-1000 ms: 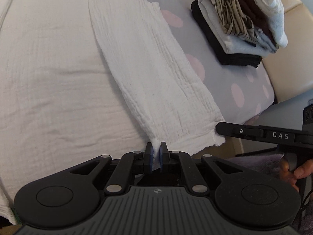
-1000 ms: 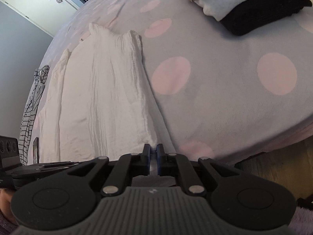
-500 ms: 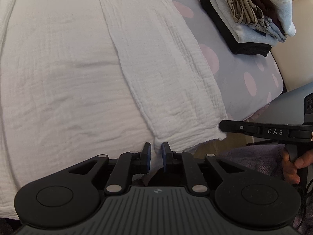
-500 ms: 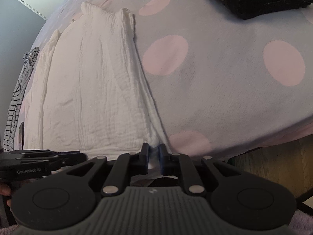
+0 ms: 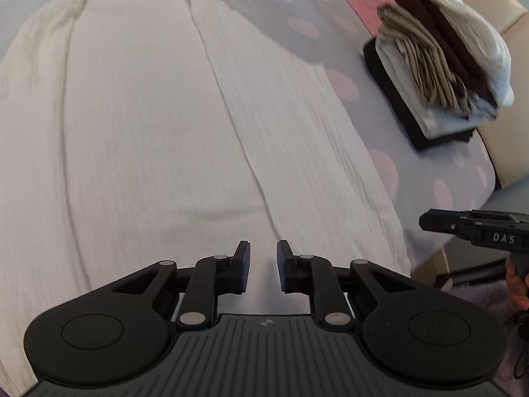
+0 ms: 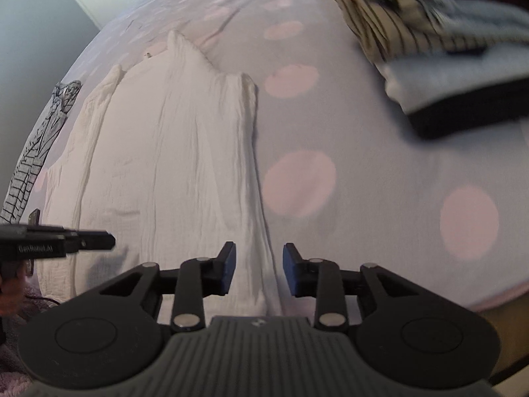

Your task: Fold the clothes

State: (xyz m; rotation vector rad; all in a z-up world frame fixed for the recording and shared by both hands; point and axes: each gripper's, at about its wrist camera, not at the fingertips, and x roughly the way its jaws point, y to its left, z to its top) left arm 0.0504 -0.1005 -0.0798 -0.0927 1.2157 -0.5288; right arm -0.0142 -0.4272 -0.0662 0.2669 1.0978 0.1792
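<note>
Hovering with both tongs – left (image 5: 263, 266), right (image 6: 259, 269) – parted and empty above the white garment's (image 5: 148, 139) near hem; next, regrip for another fold.

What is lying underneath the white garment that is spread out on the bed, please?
The white garment lies on a lilac bedsheet with pink dots, visible beside it. Whatever lies directly beneath the fabric is covered and cannot be seen.

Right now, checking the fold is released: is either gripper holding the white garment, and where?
Nothing held. Left gripper and right gripper are open above the white garment.
</note>
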